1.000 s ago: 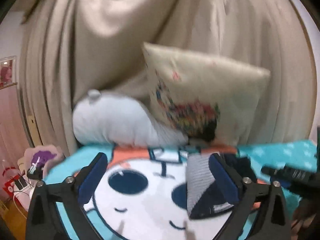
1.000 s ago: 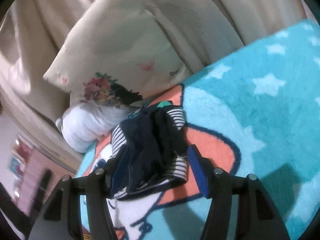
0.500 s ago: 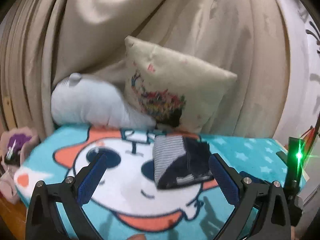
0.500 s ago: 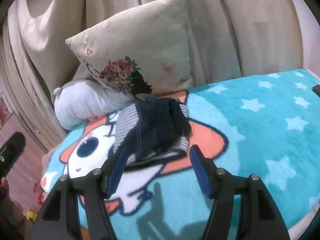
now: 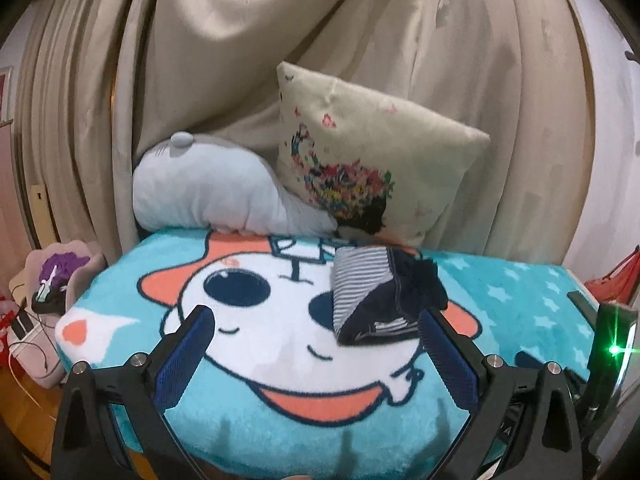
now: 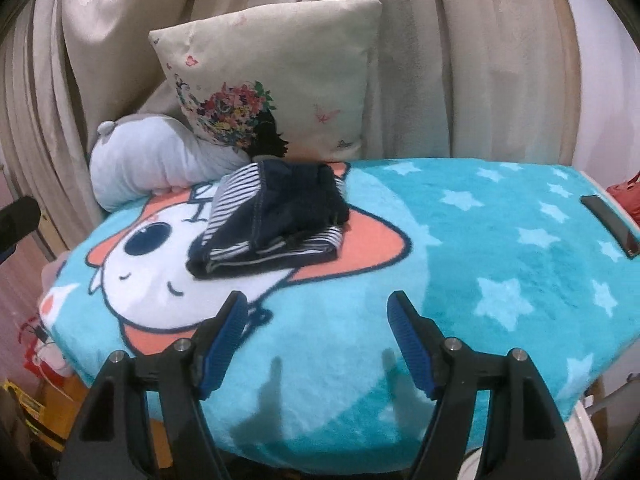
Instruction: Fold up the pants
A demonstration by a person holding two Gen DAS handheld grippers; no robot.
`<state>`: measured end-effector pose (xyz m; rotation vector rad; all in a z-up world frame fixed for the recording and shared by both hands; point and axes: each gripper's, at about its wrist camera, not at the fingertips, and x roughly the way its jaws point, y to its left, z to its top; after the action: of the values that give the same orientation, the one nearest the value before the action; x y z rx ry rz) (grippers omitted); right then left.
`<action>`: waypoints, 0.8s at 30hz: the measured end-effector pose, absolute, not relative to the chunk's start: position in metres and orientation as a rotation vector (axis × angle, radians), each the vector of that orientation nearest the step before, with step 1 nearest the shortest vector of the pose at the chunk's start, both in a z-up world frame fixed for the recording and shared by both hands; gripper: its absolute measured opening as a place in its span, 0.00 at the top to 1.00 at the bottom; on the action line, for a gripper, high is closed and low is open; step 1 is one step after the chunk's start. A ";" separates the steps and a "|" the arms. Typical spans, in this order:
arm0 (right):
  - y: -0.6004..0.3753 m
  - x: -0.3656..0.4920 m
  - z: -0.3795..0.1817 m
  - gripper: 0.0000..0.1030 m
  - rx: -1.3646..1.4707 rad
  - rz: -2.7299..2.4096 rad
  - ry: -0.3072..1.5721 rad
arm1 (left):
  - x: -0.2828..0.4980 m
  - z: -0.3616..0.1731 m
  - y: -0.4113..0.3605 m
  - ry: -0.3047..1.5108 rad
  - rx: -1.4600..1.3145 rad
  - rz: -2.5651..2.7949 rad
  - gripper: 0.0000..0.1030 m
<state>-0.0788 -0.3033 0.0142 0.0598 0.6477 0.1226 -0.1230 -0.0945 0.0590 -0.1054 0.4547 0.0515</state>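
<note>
The small dark navy pants (image 5: 386,298) with striped lining lie folded in a compact bundle on the turquoise cartoon blanket (image 5: 280,364). They also show in the right wrist view (image 6: 272,222), on the blanket's (image 6: 460,248) orange patch. My left gripper (image 5: 316,320) is open and empty, held back near the blanket's front edge, short of the pants. My right gripper (image 6: 318,302) is open and empty, also back at the front edge, well apart from the pants.
A cream floral cushion (image 5: 372,176) and a pale blue plush pillow (image 5: 212,192) lean against beige curtains (image 5: 320,40) at the back. A dark phone (image 6: 610,222) lies at the blanket's right edge. A device with a green light (image 5: 614,348) is at right.
Both grippers have pulled back and away from the folded pants toward the blanket's front edge. The pants stay lying where they were on the blanket.
</note>
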 end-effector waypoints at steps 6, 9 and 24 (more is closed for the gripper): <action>-0.302 -0.073 0.009 0.29 -0.012 0.029 0.692 | -0.120 0.050 -0.091 0.490 -0.107 0.073 0.00; -0.304 -0.068 0.005 0.29 -0.047 -0.017 0.706 | -0.114 0.044 -0.092 0.516 -0.105 0.078 0.01; -0.318 -0.037 -0.005 0.29 -0.052 -0.039 0.728 | -0.073 0.018 -0.109 0.658 -0.037 0.116 0.01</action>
<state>-0.0368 -0.3178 -0.0049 -0.0524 0.7284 -0.0385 -0.0731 -0.1095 0.0184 -0.0370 0.6578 0.1161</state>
